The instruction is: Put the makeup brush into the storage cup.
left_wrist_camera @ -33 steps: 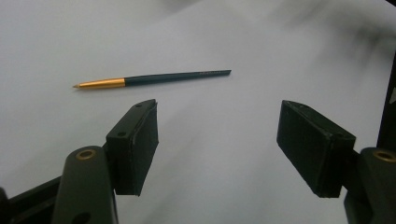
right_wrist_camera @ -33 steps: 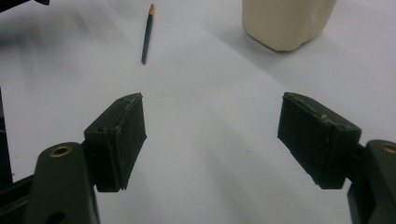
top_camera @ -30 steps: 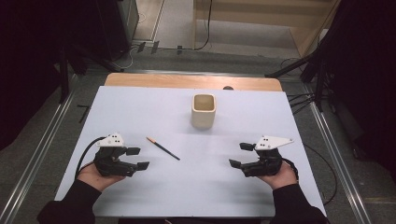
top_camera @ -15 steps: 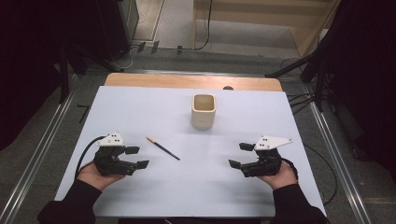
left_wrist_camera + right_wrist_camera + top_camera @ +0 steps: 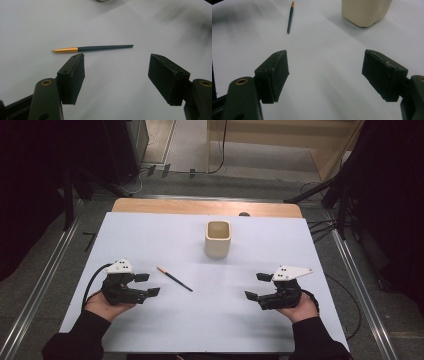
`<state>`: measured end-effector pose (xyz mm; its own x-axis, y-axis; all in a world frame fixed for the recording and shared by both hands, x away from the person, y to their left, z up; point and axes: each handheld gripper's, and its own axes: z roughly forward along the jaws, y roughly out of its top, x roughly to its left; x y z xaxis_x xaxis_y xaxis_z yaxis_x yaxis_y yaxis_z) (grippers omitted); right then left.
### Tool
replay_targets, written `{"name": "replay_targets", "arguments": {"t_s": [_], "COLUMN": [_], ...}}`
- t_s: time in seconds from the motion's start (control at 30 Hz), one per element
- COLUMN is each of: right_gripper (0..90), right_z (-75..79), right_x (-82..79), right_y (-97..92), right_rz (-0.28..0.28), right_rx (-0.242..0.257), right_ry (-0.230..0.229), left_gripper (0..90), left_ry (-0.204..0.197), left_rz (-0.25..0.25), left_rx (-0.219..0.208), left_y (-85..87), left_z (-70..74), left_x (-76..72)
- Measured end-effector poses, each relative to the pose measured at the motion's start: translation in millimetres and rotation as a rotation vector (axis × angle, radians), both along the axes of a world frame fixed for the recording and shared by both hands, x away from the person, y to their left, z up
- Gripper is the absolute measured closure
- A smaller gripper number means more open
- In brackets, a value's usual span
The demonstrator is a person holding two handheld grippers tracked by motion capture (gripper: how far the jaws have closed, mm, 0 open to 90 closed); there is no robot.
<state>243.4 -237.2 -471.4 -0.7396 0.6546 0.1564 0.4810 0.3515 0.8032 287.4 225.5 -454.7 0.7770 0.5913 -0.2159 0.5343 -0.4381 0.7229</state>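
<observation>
1. Pencil lies flat on the white sheet, in front of the cup & to its left; gold tip end points away from cup.
2. Left gripper: jaws wide apart, nothing between; pencil just beyond them, not touching.
3. Right gripper: jaws apart, empty, well right of pencil.
4. Cup top cut off in right gripper view; inside too dim to make out.
5. Sleeves cut off at bottom edge.

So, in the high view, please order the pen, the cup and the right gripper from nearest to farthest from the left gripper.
1. pen: just to the right of the left gripper.
2. cup: farther back, near the middle.
3. right gripper: across the white mat, at the right.
</observation>
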Motion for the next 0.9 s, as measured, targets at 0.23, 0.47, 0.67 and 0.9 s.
{"name": "replay_targets", "arguments": {"t_s": [0.23, 0.47, 0.67, 0.9], "right_gripper": [22.3, 22.3, 22.3, 22.3], "right_z": [-0.1, -0.5, -0.7, -0.9], "right_x": [0.1, 0.3, 0.2, 0.1], "right_y": [0.1, 0.0, 0.2, 0.3], "right_rz": [0.003, 0.007, 0.005, 0.006], "right_rx": [0.001, -0.003, -0.003, -0.004], "right_ry": [0.000, -0.001, 0.000, 0.001], "left_gripper": [29.9, 29.8, 29.5, 29.3], "left_ry": [-0.004, -0.006, -0.014, -0.034], "left_rz": [0.003, 0.011, 0.016, 0.019], "left_rx": [-0.005, -0.021, -0.024, -0.015], "left_y": [-3.1, -4.1, -6.5, -11.8], "left_z": [0.9, 2.7, 4.9, 7.4], "left_x": [6.7, 15.5, 22.0, 31.6]}}
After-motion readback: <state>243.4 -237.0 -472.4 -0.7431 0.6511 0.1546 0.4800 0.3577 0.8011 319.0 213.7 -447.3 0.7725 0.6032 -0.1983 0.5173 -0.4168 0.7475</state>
